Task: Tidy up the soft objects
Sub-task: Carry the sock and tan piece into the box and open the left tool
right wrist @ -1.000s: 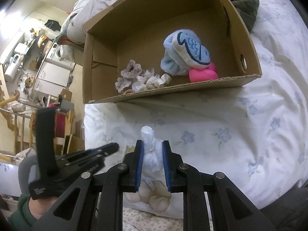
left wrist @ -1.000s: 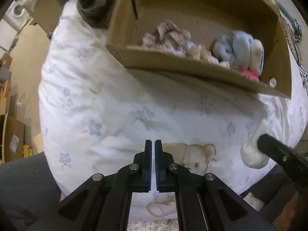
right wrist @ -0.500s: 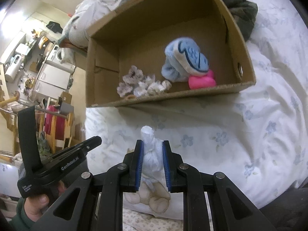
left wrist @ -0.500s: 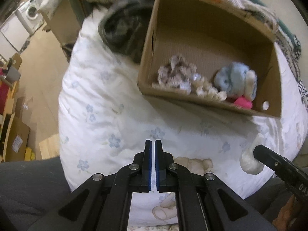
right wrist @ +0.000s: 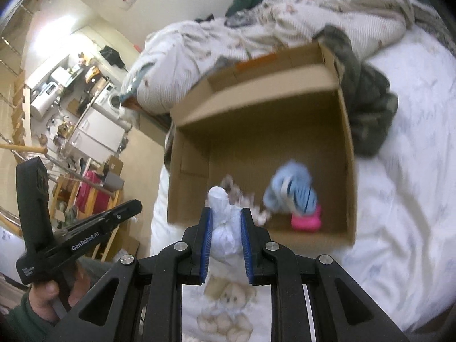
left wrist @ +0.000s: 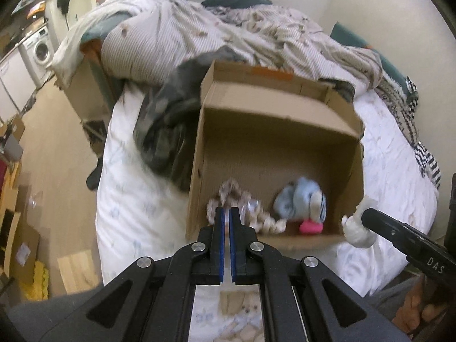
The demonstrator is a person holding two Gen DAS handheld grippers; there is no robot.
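Observation:
An open cardboard box (left wrist: 285,131) (right wrist: 256,114) lies on a white floral bed. Inside are a brown-white knitted bundle (left wrist: 228,196), a light blue plush (left wrist: 299,202) (right wrist: 290,193) and a pink item (left wrist: 310,226) (right wrist: 306,222). My right gripper (right wrist: 226,213) is shut on a white soft bundle (right wrist: 225,222), held above the box's near edge; the bundle also shows in the left wrist view (left wrist: 357,228). My left gripper (left wrist: 226,211) is shut and empty, near the box's front left corner.
A dark grey-green garment (left wrist: 165,131) (right wrist: 367,108) lies against the box's side. A striped duvet (left wrist: 213,37) is heaped behind the box. The bed's edge and the wooden floor (left wrist: 51,154) are to the left, with cardboard boxes and kitchen furniture beyond.
Both grippers have risen and moved towards the box, so its inside now shows from above. The right gripper still holds the white bundle. The left stays shut.

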